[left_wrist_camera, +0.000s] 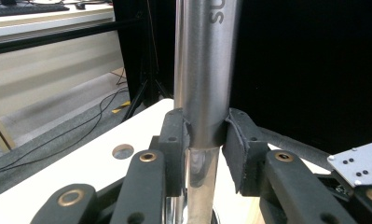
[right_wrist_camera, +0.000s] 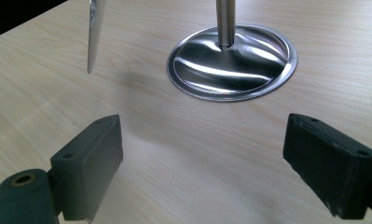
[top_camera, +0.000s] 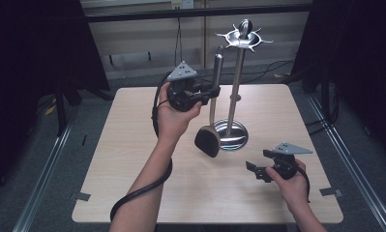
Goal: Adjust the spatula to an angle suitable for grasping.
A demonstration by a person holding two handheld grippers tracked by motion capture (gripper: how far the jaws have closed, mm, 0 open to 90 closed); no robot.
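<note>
Gripping the upright spatula, the raised left tool points sideways; the right tool rests released.

light wooden table | black cables on grey floor, far side | grey tape patches at near corners

Ladle just left of the rack on the table, right tongs nearer.

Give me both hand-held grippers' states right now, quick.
Left hand-held gripper: closed on the metal handle of the kitchen utensil, held upright above the table.
Right hand-held gripper: open, holding nothing.
</note>
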